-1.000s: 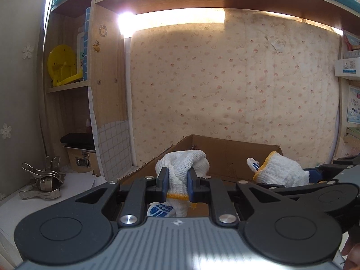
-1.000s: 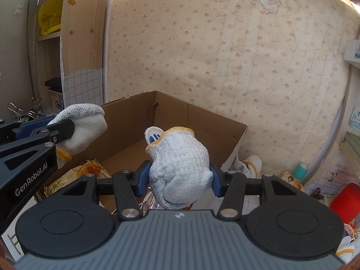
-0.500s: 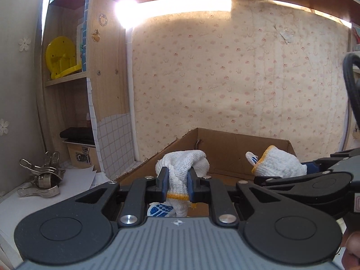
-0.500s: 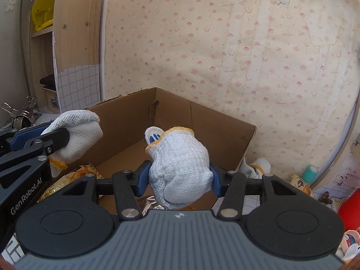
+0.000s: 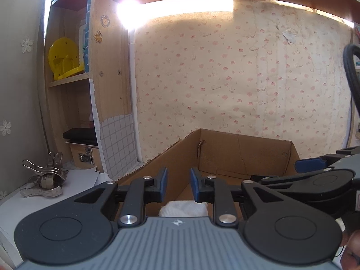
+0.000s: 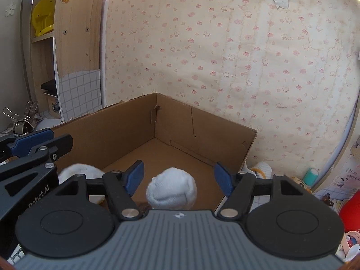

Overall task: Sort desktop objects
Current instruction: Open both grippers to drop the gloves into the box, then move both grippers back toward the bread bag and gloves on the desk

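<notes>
Two white gloves (image 6: 172,189) below parted fingers (image 6: 134,175), inside cardboard box (image 6: 202,132).

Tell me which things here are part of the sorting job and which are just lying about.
Part of the job:
- cardboard box
- white glove under the open right tongs
- second white glove below the open left tongs

Just lying about:
- metal clips
- yellow disc on the shelf
- teal bottle
- red object

Open-topped cardboard box (image 6: 135,121) (far half bare); white gloves (image 6: 172,189) low near its front; wall close behind.
</notes>
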`<state>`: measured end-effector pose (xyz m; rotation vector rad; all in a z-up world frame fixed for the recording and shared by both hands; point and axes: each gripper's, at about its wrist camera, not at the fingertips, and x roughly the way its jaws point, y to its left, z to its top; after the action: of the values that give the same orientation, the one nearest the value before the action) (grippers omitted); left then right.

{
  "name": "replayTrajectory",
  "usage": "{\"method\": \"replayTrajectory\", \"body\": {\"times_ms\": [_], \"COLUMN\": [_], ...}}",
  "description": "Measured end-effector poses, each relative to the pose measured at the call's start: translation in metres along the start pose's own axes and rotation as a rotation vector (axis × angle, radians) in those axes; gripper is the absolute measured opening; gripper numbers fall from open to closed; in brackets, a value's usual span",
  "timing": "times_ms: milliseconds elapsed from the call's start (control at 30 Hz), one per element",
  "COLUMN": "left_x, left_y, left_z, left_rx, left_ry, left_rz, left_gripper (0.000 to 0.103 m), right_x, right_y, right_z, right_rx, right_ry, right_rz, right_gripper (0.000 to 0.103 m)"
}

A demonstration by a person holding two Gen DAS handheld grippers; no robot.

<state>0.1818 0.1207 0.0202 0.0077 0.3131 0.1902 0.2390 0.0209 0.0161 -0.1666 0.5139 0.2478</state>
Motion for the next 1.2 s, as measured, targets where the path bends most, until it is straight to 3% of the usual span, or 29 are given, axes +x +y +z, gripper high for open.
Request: {"method": "replayTrajectory", "body": {"times_ms": [400,1200], "left_x": [-0.016,-0.049], "left_y": [-0.008,-0.073], "left_z": [0.002,-0.001], "left_rx": [0.003,0.056], "left_ry": [-0.019,-0.035], "left_rz": [-0.016,-0.117], "left_gripper": [0.025,0.025], "right_x": [-0.030,-0.080], "right_y": [-0.018,-0.089], "right_z": [-0.006,-0.040], "right_rx": [0.030,0.128], "right_ry": [-0.040,-0.059], "right_rz": [-0.028,-0.122], "right_gripper": [0.069,0.069]}}
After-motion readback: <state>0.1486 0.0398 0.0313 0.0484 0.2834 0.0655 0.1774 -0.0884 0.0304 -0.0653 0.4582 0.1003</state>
